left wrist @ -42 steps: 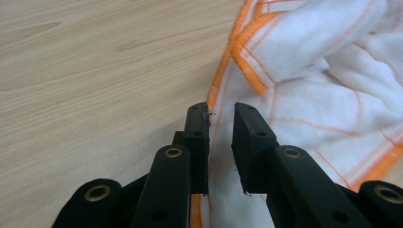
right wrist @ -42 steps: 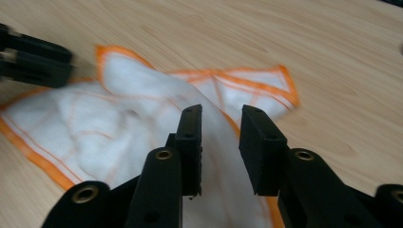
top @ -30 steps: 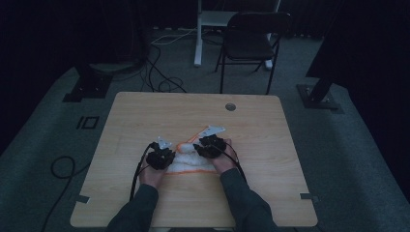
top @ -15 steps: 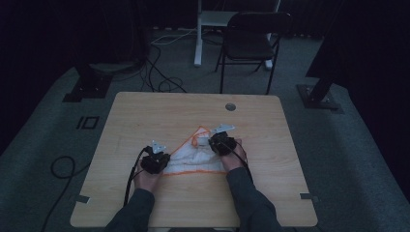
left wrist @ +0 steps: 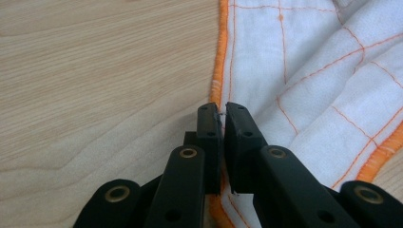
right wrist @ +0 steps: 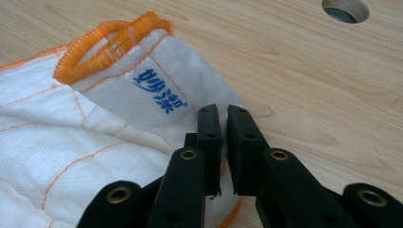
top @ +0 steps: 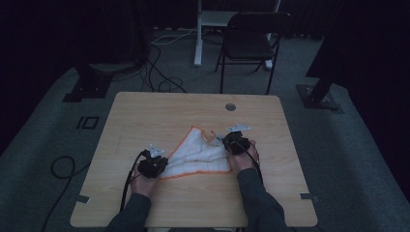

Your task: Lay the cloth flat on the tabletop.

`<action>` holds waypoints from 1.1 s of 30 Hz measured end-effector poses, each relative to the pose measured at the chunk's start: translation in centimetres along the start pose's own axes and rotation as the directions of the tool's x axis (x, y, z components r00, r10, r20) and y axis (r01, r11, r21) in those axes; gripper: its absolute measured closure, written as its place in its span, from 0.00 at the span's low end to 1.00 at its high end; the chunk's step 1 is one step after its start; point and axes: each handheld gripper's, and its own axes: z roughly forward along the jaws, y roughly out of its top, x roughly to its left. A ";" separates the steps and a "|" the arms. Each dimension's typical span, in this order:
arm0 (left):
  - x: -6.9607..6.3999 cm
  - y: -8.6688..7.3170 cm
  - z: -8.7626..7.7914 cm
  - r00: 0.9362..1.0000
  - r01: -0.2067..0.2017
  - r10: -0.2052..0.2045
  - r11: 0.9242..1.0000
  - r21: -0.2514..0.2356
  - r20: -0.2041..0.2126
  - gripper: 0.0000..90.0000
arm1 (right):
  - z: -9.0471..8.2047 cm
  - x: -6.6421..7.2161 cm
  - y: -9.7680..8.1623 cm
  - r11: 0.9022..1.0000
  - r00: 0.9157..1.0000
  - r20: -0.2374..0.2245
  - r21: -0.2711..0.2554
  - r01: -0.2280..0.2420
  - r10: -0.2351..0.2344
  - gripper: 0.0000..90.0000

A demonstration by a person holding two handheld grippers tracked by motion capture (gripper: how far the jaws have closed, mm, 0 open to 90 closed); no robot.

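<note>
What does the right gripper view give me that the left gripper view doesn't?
Right gripper view alone: the blue printed label on the cloth, the orange hanging loop at its corner, and the round hole in the table top. Left gripper view alone: the cloth's straight orange-stitched edge running away from the left claw, and the orange grid lines across the fabric. Both: black jaws nearly closed, pinching an edge of the white cloth on the wooden table; the right claw grips near the label.
</note>
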 end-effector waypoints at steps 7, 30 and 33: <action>0.3 2.0 0.5 1.000 -0.024 0.024 0.999 -0.044 0.004 0.89 | 0.1 0.2 0.0 1.000 1.000 -0.005 0.000 0.000 0.000 0.94; -0.8 6.1 5.6 0.995 -0.098 0.098 0.995 0.034 0.011 0.94 | 0.3 -0.8 -0.2 0.997 0.997 0.001 -0.011 -0.076 0.076 0.93; -0.2 5.7 5.1 0.997 -0.080 0.081 0.996 0.036 -0.007 0.95 | 0.3 -1.0 -0.4 0.996 0.995 0.025 -0.004 -0.092 0.092 0.91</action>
